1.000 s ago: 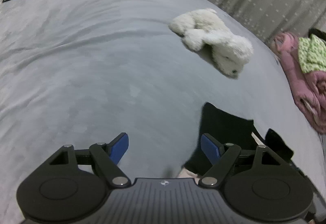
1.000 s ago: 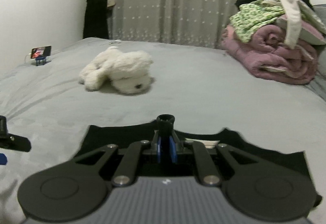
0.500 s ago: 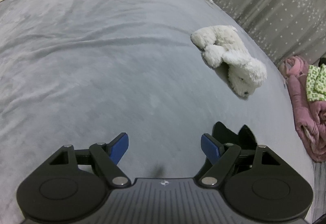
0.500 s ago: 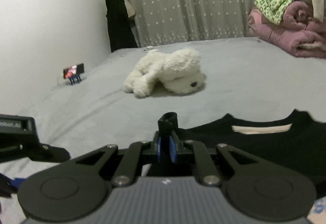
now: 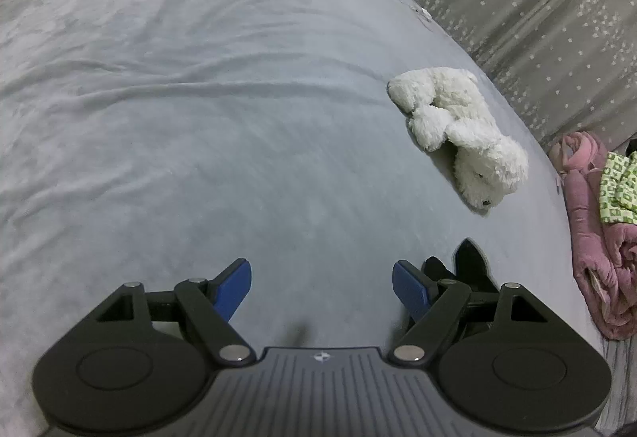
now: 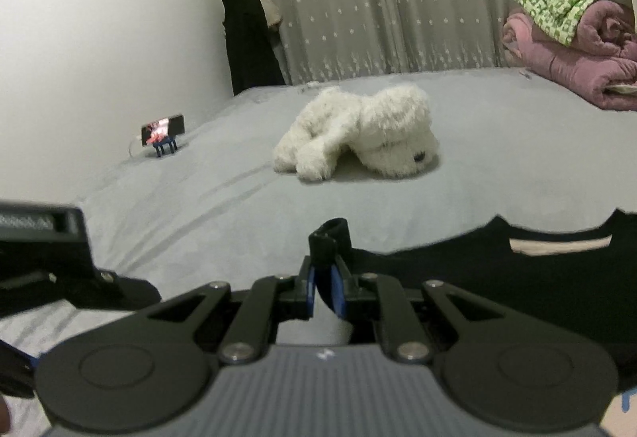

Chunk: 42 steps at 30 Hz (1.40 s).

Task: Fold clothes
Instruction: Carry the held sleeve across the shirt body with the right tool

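Since the earlier frame the shirt is sliding rightward on the bed, right claw clamping its edge, while the left claw, gaping empty, is hovering left of it

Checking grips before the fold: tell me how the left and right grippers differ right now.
The left gripper is open and empty above bare bedsheet; the right gripper is shut on the black shirt. Both have blue pads on black linkages.
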### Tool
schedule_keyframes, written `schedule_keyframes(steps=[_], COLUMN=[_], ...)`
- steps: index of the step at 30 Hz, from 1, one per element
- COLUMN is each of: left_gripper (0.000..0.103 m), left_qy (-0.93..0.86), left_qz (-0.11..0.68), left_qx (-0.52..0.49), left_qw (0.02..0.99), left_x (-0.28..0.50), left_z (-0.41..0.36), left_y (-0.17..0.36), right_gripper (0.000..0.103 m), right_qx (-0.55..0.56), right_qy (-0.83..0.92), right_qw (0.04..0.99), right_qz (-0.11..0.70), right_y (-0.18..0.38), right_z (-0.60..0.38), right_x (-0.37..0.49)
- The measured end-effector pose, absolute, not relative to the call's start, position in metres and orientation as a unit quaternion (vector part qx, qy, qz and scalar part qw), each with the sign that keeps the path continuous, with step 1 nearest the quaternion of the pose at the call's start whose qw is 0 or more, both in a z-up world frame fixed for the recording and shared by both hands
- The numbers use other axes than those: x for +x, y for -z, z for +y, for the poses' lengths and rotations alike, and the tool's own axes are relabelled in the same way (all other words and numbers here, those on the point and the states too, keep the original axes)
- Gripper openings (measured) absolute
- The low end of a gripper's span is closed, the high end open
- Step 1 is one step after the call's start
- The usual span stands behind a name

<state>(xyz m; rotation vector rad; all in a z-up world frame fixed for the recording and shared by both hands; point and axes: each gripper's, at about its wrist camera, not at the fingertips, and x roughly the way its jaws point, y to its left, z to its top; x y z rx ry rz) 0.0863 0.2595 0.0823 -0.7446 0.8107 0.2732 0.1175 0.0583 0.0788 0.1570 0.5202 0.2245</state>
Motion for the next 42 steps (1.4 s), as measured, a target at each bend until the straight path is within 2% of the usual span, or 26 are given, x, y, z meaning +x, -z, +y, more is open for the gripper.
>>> schedule_keyframes(steps=[4,7,11,17,24,30,33,42], left_gripper=[0.078,0.078,0.078,0.078,0.078,0.078,0.078,0.078], left_qy=[-0.122,-0.116,-0.089,-0.010,0.086,0.118,0.129,0.185], left_qz=[0.385,0.387,0.397,0.414,0.387,0.382,0.382,0.362], left_qx=[-0.355,-0.351,-0.324,-0.214,-0.090,-0.040,-0.008,0.078], left_qw=[0.843,0.844,0.854,0.885,0.914,0.915,0.915,0.911], left_x=[0.086,0.087,0.091,0.100,0.092,0.102,0.109,0.115], left_z=[0.260,0.257,0.237,0.164,0.079,0.018,-0.018,-0.126], left_y=[-0.083,-0.083,-0.083,-0.079,-0.075,-0.063,-0.057,-0.048], right_gripper=[0.010,0.010,0.010,0.010,0.010,0.010,0.009,0.009], right_qx=[0.054,0.068,0.112,0.135,0.146,0.192,0.197,0.241], right_qy=[-0.107,-0.082,-0.027,0.076,0.163,0.211,0.228,0.251], right_qw=[0.969,0.978,0.984,0.980,0.967,0.949,0.944,0.934], right_qz=[0.218,0.180,0.138,0.123,0.126,0.135,0.134,0.081], right_y=[-0.104,-0.133,-0.175,-0.208,-0.199,-0.169,-0.149,-0.151], right_z=[0.052,0.012,-0.077,-0.221,-0.349,-0.445,-0.473,-0.527], right_x=[0.108,0.093,0.074,0.042,0.000,-0.024,-0.033,-0.040])
